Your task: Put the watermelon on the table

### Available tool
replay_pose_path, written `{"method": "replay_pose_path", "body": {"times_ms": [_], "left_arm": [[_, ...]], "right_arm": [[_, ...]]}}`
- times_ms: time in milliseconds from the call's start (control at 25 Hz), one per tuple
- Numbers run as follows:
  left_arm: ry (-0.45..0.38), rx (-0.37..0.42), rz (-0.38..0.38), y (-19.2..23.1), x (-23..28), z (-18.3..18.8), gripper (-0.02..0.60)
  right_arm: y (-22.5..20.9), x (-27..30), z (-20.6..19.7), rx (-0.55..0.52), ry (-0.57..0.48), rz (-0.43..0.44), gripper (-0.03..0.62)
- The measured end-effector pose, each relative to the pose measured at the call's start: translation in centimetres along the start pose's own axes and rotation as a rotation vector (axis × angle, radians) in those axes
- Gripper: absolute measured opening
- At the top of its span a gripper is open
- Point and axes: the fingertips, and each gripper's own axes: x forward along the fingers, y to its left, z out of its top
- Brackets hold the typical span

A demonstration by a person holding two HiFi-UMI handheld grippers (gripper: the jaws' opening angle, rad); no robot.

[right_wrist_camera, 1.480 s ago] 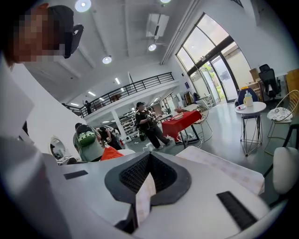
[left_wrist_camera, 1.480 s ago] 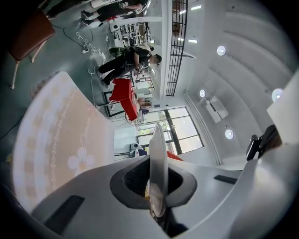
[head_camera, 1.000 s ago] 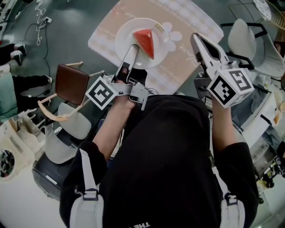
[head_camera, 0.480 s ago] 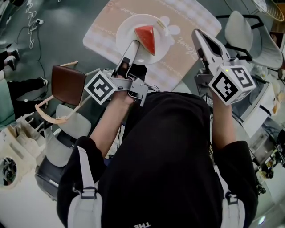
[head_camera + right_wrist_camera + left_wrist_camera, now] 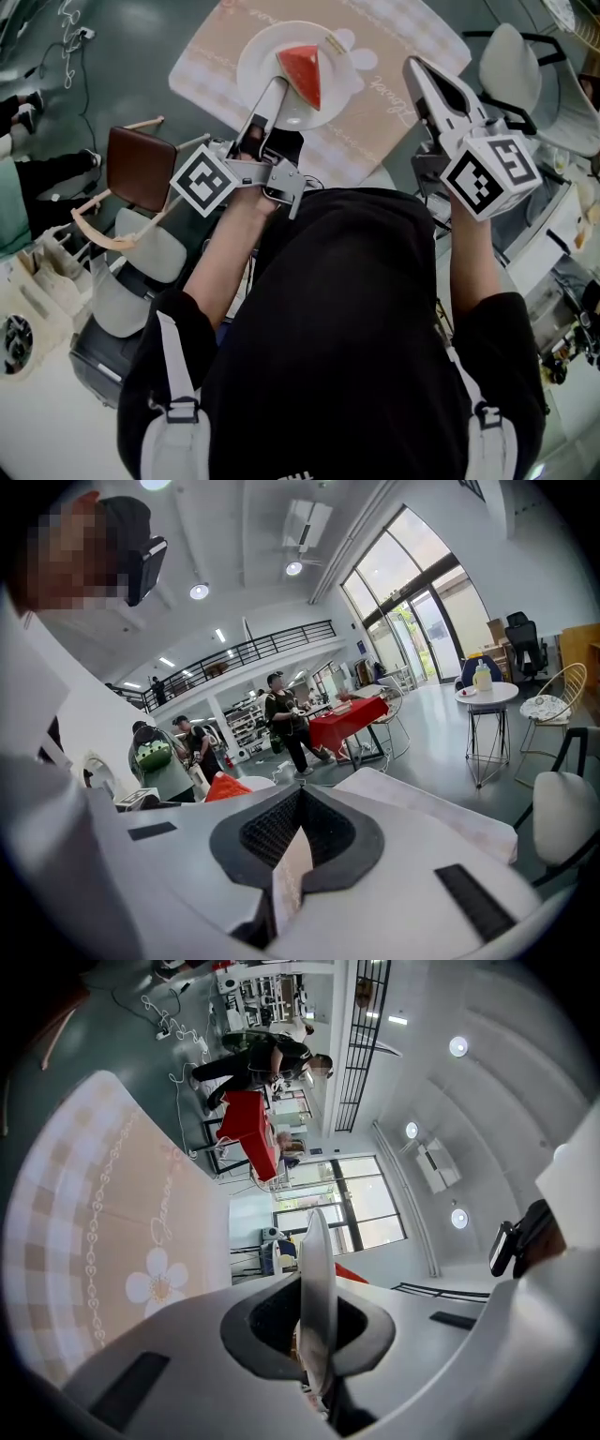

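From the head view, the left claw (image 5: pixel 277 87) is clenched on the near rim of a white plate (image 5: pixel 261 54). The watermelon (image 5: pixel 303 73), a red wedge, lies on the plate just beyond the claw's tip. The plate is over the near part of the table (image 5: pixel 398 52), which wears a beige checked cloth. I cannot tell whether the plate touches the cloth. The right claw (image 5: pixel 413 64) is to the right of the plate and apart from it, over the cloth's edge. A brown chair seat (image 5: pixel 141 169) is well to the left of the plate.

In the left gripper view, the left claw (image 5: pixel 315 1302) has the plate (image 5: pixel 317 1241) edge-on between its jaws, both pads pressed on the rim. A sliver of the watermelon (image 5: pixel 354 1273) shows to the right of the plate. The table (image 5: pixel 103 1222) fills the area left of the plate.

In the right gripper view, the right claw (image 5: pixel 297 799) is clenched tip to tip on nothing. The watermelon (image 5: pixel 228 787) shows to its left. The table (image 5: pixel 422 808) runs off to the right.
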Motion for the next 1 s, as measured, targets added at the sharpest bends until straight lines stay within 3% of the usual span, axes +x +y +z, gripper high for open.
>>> {"method": "replay_pose_path", "body": {"times_ms": [560,680,1000], "left_arm": [[0.038,-0.004,0.069,3.5,2.6,-1.3,0.015],[0.048,0.000,0.066,4.0,3.3,-1.3,0.015],[0.070,0.003,0.070,5.9,4.5,-1.5,0.015]], "right_arm": [[-3.9,0.8,-0.6,0.069,0.011,0.012,0.011],[-4.1,1.3,0.5,0.054,0.011,-0.003,0.012],[-5.3,2.3,-1.2,0.041,0.042,-0.026,0.011]]}}
